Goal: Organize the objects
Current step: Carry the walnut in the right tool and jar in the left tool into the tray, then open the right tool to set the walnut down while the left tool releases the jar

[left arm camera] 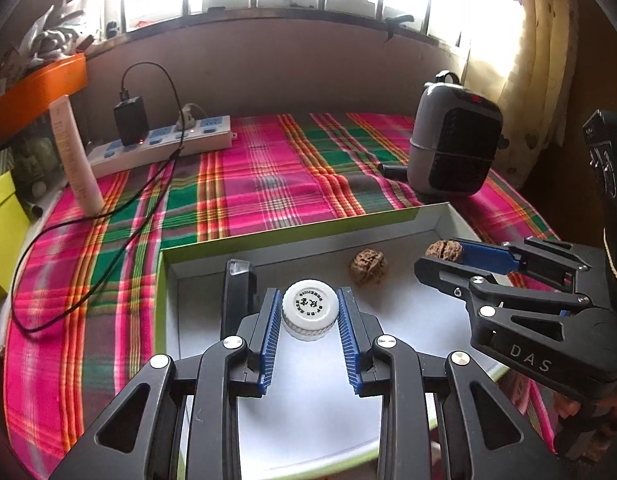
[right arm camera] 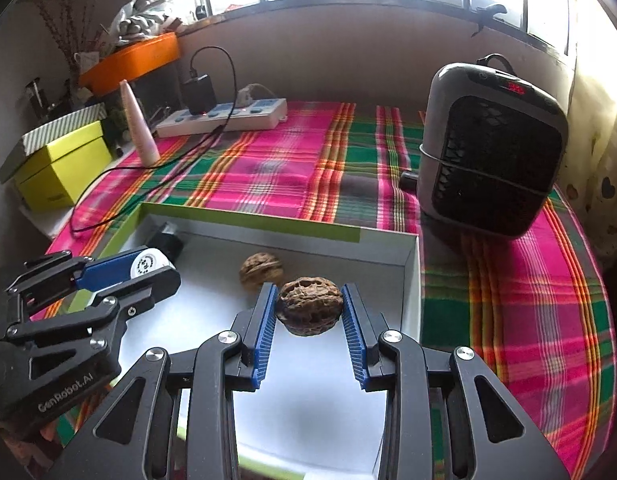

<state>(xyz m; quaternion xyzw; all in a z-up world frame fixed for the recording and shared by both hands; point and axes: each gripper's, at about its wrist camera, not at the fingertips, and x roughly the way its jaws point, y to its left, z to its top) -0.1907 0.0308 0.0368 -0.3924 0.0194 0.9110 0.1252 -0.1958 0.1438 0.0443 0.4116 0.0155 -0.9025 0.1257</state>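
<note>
My left gripper [left arm camera: 307,312] is shut on a small white bottle [left arm camera: 307,312] with a ribbed cap, held over the white box [left arm camera: 292,236] with green rim. My right gripper [right arm camera: 309,312] is shut on a brown walnut [right arm camera: 309,312] above the same box [right arm camera: 384,240]. A second walnut [left arm camera: 368,267] [right arm camera: 261,270] lies on the box floor. A small black object [left arm camera: 237,276] [right arm camera: 166,242] stands in the box's far left corner. Each gripper shows in the other's view: the right gripper [left arm camera: 448,254] with its walnut, the left gripper [right arm camera: 152,266] with the bottle.
The box sits on a pink and green plaid cloth [left arm camera: 268,184]. A grey heater [right arm camera: 492,148] stands at the back right. A power strip [left arm camera: 164,142] with a charger and black cable, a white tube [left arm camera: 78,160] and a yellow-green box [right arm camera: 60,168] are at the back left.
</note>
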